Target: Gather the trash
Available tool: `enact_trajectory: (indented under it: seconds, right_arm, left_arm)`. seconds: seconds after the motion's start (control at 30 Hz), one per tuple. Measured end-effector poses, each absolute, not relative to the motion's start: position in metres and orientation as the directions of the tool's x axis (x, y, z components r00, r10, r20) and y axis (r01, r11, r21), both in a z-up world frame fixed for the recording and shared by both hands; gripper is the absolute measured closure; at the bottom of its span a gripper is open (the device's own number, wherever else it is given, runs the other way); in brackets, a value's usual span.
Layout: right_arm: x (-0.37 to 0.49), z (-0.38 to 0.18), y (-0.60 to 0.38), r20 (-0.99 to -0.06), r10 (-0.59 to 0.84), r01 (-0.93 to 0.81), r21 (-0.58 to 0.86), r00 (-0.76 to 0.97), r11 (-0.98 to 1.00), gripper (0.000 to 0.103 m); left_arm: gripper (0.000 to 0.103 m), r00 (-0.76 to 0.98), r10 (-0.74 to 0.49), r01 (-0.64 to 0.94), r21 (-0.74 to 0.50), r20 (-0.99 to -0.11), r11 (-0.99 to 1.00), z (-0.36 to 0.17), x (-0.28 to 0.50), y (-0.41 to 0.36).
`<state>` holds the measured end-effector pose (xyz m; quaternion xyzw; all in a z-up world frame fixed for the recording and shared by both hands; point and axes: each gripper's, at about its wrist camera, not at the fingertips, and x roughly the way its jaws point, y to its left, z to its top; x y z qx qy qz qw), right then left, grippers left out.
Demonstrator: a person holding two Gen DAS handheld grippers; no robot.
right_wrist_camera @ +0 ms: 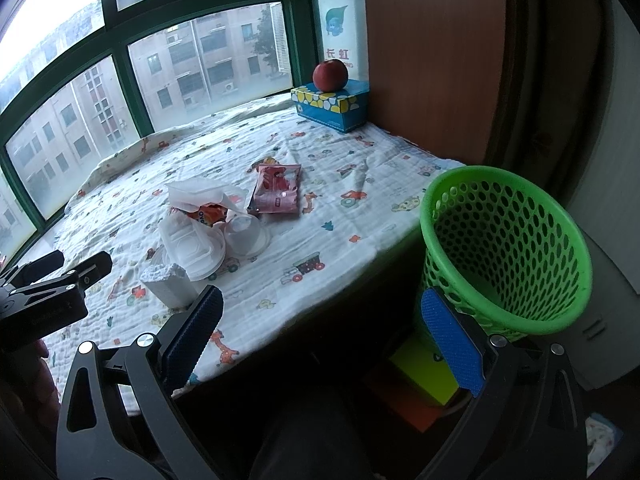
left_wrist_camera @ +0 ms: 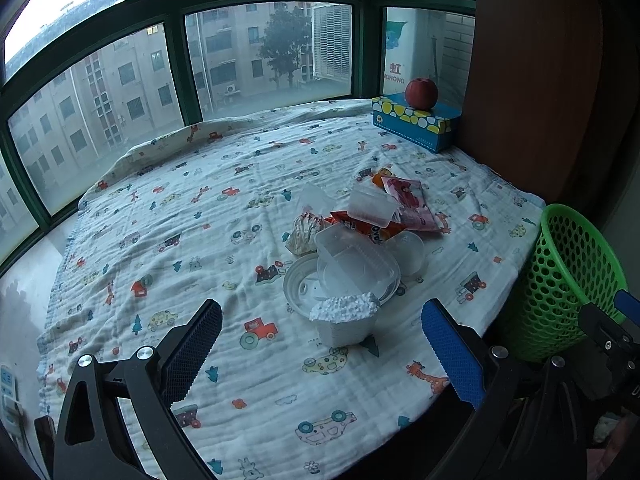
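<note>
A heap of trash lies on the patterned cloth: a white foam block (left_wrist_camera: 344, 320) nearest, clear plastic containers (left_wrist_camera: 352, 264), an orange snack wrapper (left_wrist_camera: 360, 226), a pink wrapper (left_wrist_camera: 412, 200) and a crumpled paper ball (left_wrist_camera: 304, 234). The heap also shows in the right wrist view, with the foam block (right_wrist_camera: 168, 284) and pink wrapper (right_wrist_camera: 278, 194). My left gripper (left_wrist_camera: 320, 356) is open and empty, just short of the foam block. My right gripper (right_wrist_camera: 320, 332) is open and empty, below the table edge beside the green mesh basket (right_wrist_camera: 508, 248), which also shows in the left wrist view (left_wrist_camera: 560, 280).
A blue tissue box (left_wrist_camera: 416, 120) with a red apple (left_wrist_camera: 421, 94) on it stands at the far right corner by the window. A brown wooden panel (right_wrist_camera: 432, 60) rises right of the table. A yellow and orange box (right_wrist_camera: 424, 376) lies under the basket.
</note>
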<state>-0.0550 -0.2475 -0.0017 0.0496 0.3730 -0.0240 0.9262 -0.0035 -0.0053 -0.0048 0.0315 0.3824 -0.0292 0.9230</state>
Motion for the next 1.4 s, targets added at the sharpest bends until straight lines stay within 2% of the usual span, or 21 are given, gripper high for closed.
enact_trajectory:
  seconds: [1.4]
  right_arm:
    - [-0.004,-0.004,-0.235,-0.697,0.039,0.004,0.061,0.716,0.998,0.005]
  left_arm:
    - [0.006,0.689,0.002,0.029,0.031,-0.724,0.999,-0.008,0.029,0.019]
